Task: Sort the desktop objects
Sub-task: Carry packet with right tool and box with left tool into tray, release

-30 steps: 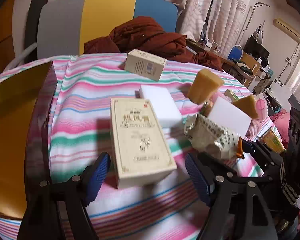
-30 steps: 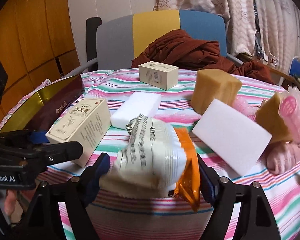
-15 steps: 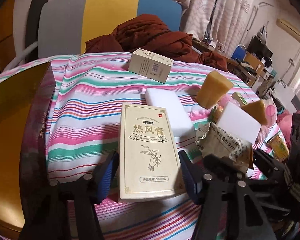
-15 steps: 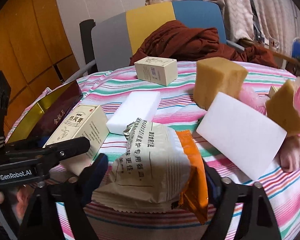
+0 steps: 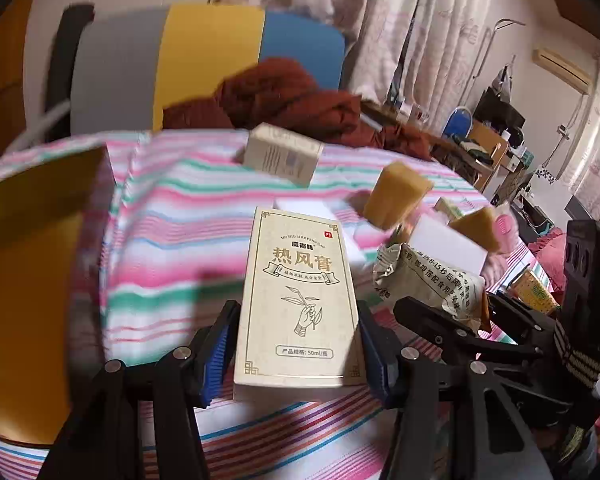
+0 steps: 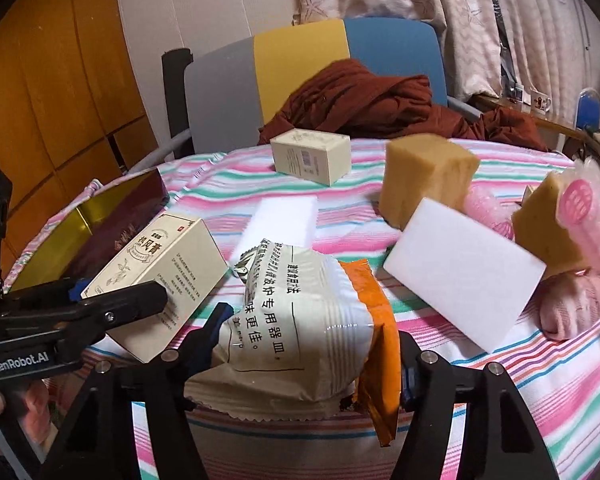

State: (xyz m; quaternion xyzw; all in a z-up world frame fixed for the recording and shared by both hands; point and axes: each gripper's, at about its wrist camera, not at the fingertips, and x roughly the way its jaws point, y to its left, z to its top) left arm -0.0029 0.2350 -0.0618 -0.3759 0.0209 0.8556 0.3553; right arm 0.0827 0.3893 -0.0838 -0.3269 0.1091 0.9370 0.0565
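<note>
The cream box (image 5: 300,304) reads 热风膏 and 50ml — the left gripper (image 6: 20,356) reads GenRobot.AI.

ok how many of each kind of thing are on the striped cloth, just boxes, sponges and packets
cream cardboard boxes: 2
white rectangular foam sponges: 2
yellow-brown foam sponge blocks: 2
cream and orange plastic packets: 1
total: 7

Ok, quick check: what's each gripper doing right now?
Left gripper: shut on the cream box.
Right gripper: shut on the snack packet.
</note>
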